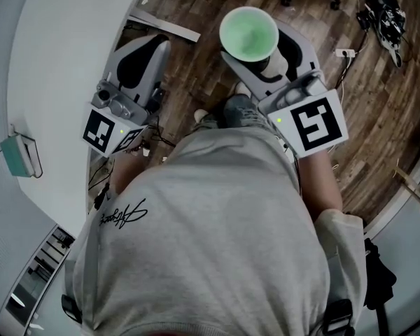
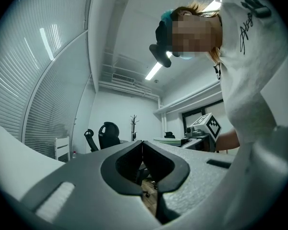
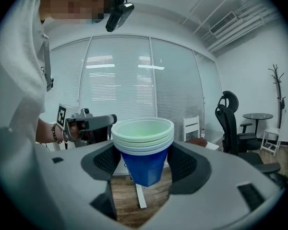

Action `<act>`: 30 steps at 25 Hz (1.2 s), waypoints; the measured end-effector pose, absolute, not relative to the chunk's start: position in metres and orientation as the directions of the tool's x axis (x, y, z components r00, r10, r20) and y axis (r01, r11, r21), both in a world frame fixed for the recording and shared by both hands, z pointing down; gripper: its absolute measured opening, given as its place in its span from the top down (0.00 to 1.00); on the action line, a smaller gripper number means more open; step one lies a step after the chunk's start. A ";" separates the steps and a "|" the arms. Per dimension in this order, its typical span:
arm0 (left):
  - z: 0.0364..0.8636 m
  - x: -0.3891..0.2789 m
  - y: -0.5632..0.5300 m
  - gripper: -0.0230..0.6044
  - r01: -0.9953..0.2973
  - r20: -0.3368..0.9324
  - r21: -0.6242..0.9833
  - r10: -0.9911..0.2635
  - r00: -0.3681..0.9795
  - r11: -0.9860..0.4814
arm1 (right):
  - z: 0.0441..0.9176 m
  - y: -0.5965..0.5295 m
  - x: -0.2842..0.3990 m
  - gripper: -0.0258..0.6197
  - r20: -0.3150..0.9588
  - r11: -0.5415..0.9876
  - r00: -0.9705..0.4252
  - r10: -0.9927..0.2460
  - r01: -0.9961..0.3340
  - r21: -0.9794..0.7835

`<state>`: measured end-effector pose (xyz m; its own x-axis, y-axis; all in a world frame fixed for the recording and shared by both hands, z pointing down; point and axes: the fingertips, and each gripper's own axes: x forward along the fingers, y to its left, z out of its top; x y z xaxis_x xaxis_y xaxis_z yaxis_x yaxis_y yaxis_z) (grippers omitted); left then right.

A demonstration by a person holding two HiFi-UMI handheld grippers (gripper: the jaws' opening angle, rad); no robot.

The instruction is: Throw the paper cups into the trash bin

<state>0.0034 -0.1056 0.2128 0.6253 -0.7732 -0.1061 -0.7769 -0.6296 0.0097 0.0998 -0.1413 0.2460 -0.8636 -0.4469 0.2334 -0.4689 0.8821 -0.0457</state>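
**Covered, Cropped, Unclear**

In the head view the grey cotton sweatshirt (image 1: 217,236) is covering most of the legs (image 1: 238,110) and the wooden plank floor (image 1: 196,68) beneath; the pale green mouth of the stacked blue paper cups (image 1: 248,33) is hiding their sides; the black tangled gear (image 1: 385,16) is running off the top edge, too small to tell; in the right gripper view the nested cups are concealing their count.

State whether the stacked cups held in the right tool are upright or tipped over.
Upright: the cups sit mouth up between the jaws of the right tool, rims level, narrow blue base pointing down.
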 end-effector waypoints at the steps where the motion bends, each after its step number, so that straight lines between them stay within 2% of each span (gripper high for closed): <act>1: 0.215 0.008 -0.111 0.95 -0.774 -0.105 0.013 -0.771 0.628 -0.633 | 0.247 -0.146 0.104 0.50 0.232 0.883 -0.865 -0.446 -0.467 -0.047; 16: 0.241 0.052 -0.162 0.95 -0.773 -0.090 0.059 -0.775 0.626 -0.631 | 0.285 -0.184 0.151 0.50 0.243 0.883 -0.873 -0.422 -0.456 -0.106; 30: 0.283 0.056 -0.179 0.95 -0.697 -0.067 0.120 -0.706 0.705 -0.707 | 0.334 -0.192 0.140 0.50 0.245 0.860 -0.857 -0.453 -0.492 -0.134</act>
